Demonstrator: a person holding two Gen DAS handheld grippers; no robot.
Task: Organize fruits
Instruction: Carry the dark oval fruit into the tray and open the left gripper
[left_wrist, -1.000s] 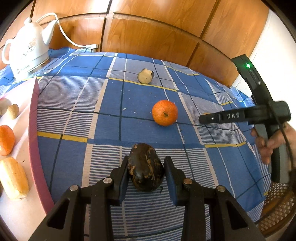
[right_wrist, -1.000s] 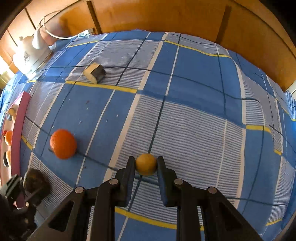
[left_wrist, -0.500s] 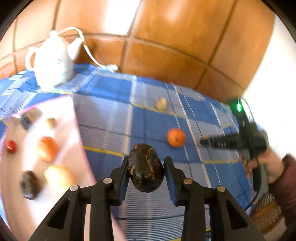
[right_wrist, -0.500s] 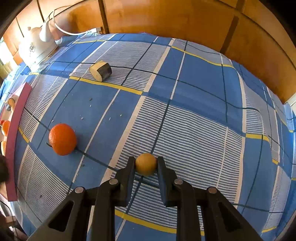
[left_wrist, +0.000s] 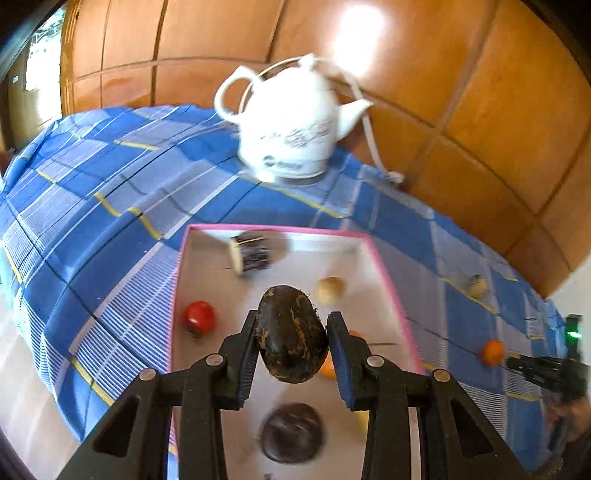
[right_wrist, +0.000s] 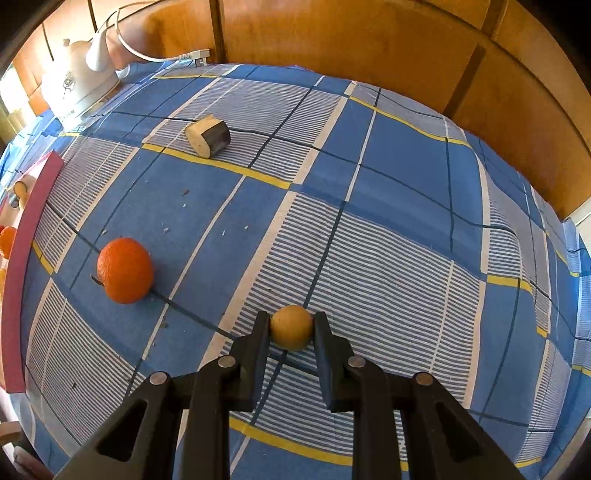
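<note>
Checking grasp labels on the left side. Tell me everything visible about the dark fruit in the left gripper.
The dark fruit is egg-shaped, blackish-brown, with a dull skin marked by tan scuffs and scratches, and a few fine fibres at its upper edge. It stands long axis upright, clamped at mid-height between the two black fingers of the left gripper, which press its left and right sides. Nothing else touches it. It hangs in the air over the pink-rimmed white tray, above other fruit lying there.
</note>
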